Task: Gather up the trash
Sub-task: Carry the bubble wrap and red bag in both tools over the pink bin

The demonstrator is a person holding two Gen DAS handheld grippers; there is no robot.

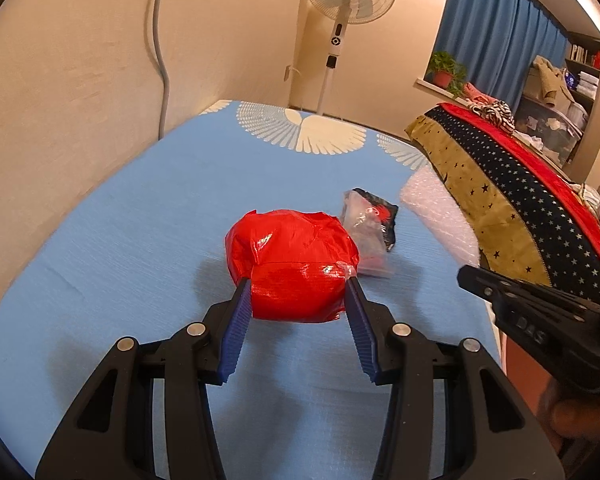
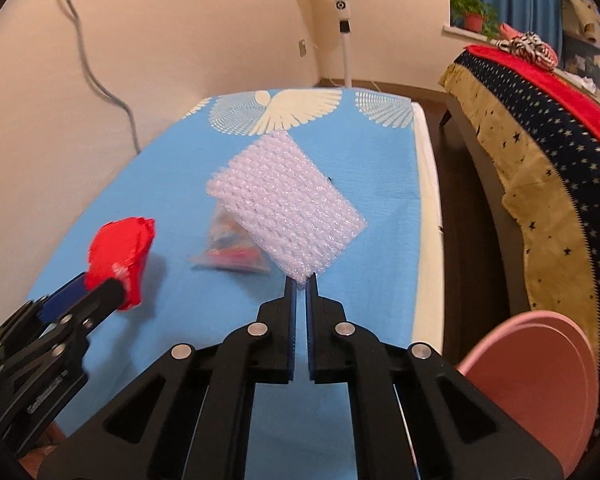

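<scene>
While both grippers grip: red bag [image 1: 290, 258] 1 | bubble wrap [image 2: 286, 208] 1 | clear packet [image 1: 366, 232] 1

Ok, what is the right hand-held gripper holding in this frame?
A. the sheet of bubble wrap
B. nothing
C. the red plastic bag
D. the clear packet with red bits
A: the right hand-held gripper is shut on a corner of the bubble wrap, lifted off the blue cloth; the red plastic bag sits in the left hand-held gripper.

Open blue sheet [image 1: 148, 216] lies toward ten o'clock of the red bag [image 1: 292, 264]; a clear packet [image 1: 370, 236] crowds its two o'clock side.
</scene>
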